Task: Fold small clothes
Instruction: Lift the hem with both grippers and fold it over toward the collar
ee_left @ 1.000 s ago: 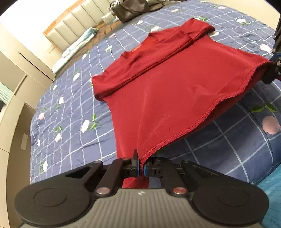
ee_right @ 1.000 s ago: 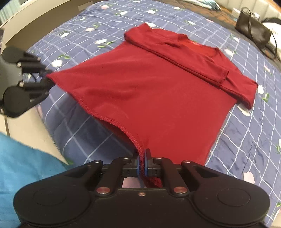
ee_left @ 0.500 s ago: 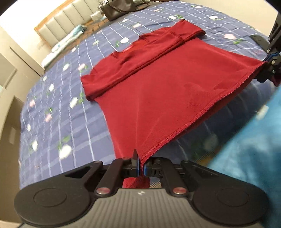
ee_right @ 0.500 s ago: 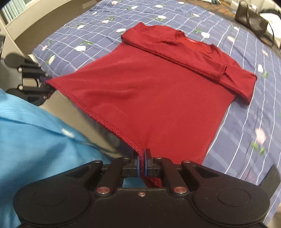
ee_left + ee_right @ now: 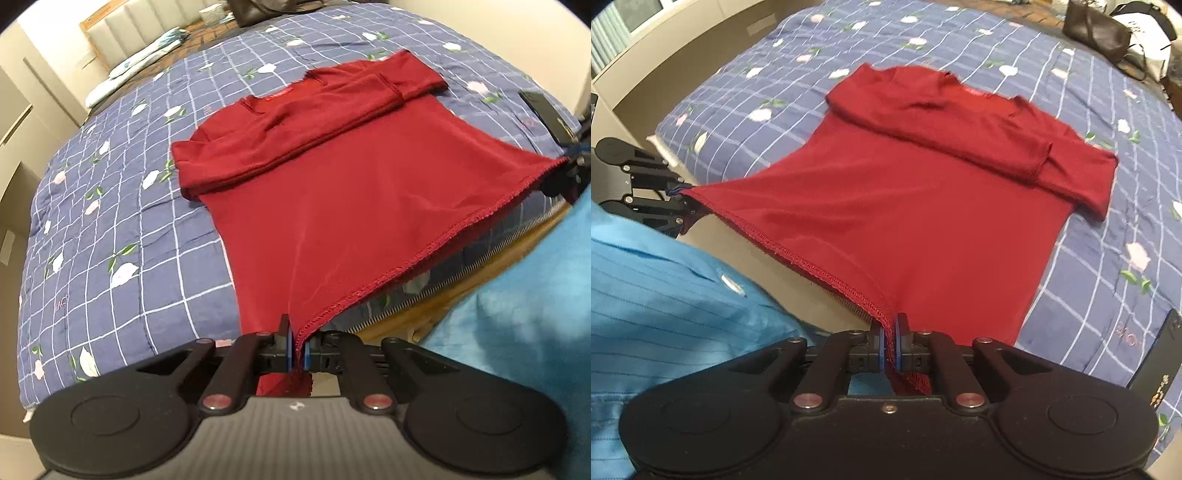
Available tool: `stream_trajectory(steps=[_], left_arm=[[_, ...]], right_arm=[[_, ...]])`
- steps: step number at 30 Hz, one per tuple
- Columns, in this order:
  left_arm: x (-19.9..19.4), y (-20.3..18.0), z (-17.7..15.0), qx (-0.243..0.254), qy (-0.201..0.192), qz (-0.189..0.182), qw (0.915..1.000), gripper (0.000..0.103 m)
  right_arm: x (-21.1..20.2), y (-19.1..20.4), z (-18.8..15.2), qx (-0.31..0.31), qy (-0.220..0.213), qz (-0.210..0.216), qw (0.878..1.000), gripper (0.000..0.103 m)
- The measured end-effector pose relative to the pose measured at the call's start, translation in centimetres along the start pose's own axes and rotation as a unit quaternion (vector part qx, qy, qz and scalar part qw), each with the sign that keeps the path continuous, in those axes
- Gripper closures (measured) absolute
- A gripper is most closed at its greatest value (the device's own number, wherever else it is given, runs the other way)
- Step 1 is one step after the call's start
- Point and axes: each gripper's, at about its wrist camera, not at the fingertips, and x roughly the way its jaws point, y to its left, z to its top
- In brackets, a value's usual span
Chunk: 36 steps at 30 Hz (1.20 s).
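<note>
we have two grippers and one red shirt [image 5: 332,192]. nearest to us, our left gripper [image 5: 297,349] is clamped on one corner of the shirt's hem, the blue pads pressed together with red cloth pinched between them and a bit of it bunched behind. our right gripper [image 5: 890,347] is clamped the same way on the other hem corner. in the left wrist view the right gripper [image 5: 569,162] shows at the far right edge, and in the right wrist view the left gripper [image 5: 665,199] shows at the left edge, each with the hem corner running into it.

the hem [image 5: 812,267] is lifted and stretched between the two grippers, hanging just past the near edge of the bed [image 5: 122,221]. a blue sleeve [image 5: 665,295] of the person sits beside it.

further out, the rest of the shirt lies flat on the bed's blue checked cover with its flower print. its two sleeves are folded across the chest near the collar.

at the far edge of the bed we see one dark handbag [image 5: 1097,33].
</note>
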Motion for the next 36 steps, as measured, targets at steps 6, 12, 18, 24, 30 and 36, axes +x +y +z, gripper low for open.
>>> stream_trajectory(steps=[6, 12, 18, 24, 30, 36], left_arm=[[-0.8, 2.6, 4.7, -0.041, -0.020, -0.005, 0.9989, 0.098], [0.3, 6.3, 11.6, -0.068, -0.031, -0.016, 0.9971, 0.098], [3.9, 10.2, 20.0, -0.083, -0.021, -0.035, 0.9957, 0.098], [9.3, 12.2, 28.0, -0.066, -0.011, -0.031, 0.9973, 0.097], [14.5, 13.8, 32.8, -0.085, 0.025, -0.025, 0.9957, 0.097], [18.5, 14.8, 34.3, -0.105, 0.062, -0.023, 0.9923, 0.096]], right_arm=[[-1.0, -1.3, 3.4, -0.031, -0.034, -0.028, 0.999, 0.098], [-1.1, -4.6, 10.5, -0.072, -0.066, -0.042, 0.994, 0.098], [1.0, -10.5, 19.3, -0.087, -0.066, -0.044, 0.993, 0.098], [4.6, -16.5, 26.1, -0.085, -0.061, -0.045, 0.993, 0.097], [8.2, -19.8, 30.3, -0.062, -0.054, -0.036, 0.996, 0.097], [11.3, -21.2, 32.5, -0.046, -0.036, -0.033, 0.998, 0.092]])
